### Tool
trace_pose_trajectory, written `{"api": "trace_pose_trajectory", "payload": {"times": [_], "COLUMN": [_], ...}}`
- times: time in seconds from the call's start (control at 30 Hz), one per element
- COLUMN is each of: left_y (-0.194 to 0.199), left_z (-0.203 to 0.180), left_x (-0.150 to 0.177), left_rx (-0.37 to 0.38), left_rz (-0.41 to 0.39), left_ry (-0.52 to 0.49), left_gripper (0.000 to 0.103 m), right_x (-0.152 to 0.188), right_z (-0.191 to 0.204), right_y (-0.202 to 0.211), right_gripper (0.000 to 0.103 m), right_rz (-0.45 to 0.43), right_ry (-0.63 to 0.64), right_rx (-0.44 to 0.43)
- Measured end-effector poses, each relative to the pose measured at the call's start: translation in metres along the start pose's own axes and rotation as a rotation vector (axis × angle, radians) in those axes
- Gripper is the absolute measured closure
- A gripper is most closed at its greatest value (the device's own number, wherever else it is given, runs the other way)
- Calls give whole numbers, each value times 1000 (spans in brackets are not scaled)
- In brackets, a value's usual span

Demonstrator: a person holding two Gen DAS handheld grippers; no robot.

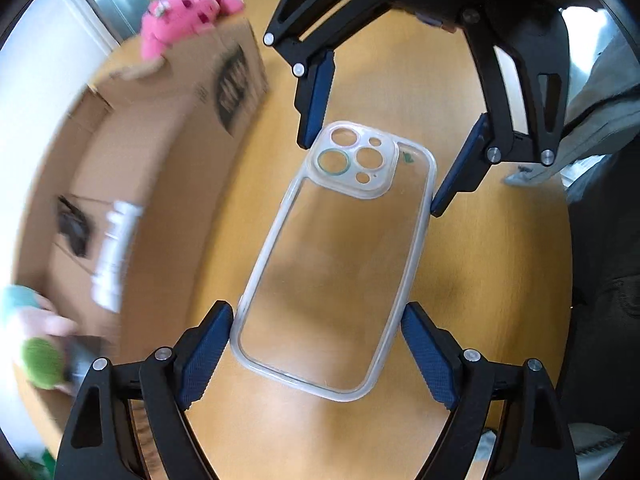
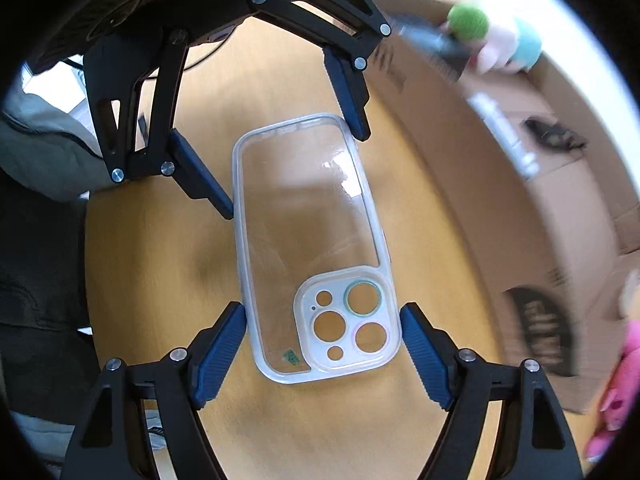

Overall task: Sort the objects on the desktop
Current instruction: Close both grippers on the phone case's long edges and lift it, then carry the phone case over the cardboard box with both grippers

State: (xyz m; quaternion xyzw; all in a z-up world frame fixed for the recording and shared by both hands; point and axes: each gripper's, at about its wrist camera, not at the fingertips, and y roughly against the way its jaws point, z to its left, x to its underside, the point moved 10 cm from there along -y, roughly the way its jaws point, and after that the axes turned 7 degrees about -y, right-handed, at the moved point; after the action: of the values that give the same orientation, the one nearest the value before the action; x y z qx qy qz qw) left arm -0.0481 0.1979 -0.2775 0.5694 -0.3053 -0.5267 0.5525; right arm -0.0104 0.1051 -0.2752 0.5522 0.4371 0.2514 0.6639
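A clear phone case [image 1: 336,256] with camera cutouts lies between both grippers over the wooden table [image 1: 500,280]. My left gripper [image 1: 316,354] has its blue pads at the case's plain end, one on each long edge. My right gripper [image 2: 322,354] has its pads at the camera end of the case [image 2: 316,248], one on each long edge. Each gripper shows in the other's view: the right gripper [image 1: 372,160] at the top, the left gripper [image 2: 296,156] at the top. Whether the pads press the case or stand just off it is unclear.
An open cardboard box [image 1: 132,184] stands beside the case, blurred. A pink plush toy [image 1: 184,16] sits on its far rim, and a green and pale blue toy [image 1: 36,356] at its near end. Grey cloth [image 1: 600,100] lies past the table edge.
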Motion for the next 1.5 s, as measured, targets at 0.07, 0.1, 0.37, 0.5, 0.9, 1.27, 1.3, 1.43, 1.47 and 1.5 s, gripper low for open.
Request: {"api": "trace_pose_trajectory", "payload": {"times": [0.07,0.1,0.37,0.5,0.9,1.27,1.3,1.43,1.47,1.5], "left_y": [23,38,84,80,-6,-99,-103,-113,-115,-118], "left_z": [16,33,99,130,215,252,252,251,250,249], "left_x": [-8,-3,5,-9,-29,-34,-33,-28,-27,-27], "left_rx": [-41,-65,-200,-214,-125,14,23,57,64,73], "left_rz": [-13,-21,-61,-77,-95,-66,-64,-53,-52,-50], "left_ry": [-22,-36,-61,-53,17,24,23,22,23,25], "left_gripper": [14,14,14,14,16,17,17,17,17,17], "right_x": [-14,-4,-33,-33,-42,-25,-24,-23,-22,-21], "right_z": [-14,-14,-64,-94,-215,-281,-282,-280,-279,-279], "right_y": [20,30,91,92,31,-54,-58,-70,-74,-76], "right_gripper": [24,25,24,25,25,25,25,25,25,25], "right_rz": [-30,-46,-124,-110,28,157,162,171,177,181], "right_ry": [2,4,41,70,156,116,112,107,107,109], "right_rx": [21,36,151,175,151,24,15,-17,-24,-28]}}
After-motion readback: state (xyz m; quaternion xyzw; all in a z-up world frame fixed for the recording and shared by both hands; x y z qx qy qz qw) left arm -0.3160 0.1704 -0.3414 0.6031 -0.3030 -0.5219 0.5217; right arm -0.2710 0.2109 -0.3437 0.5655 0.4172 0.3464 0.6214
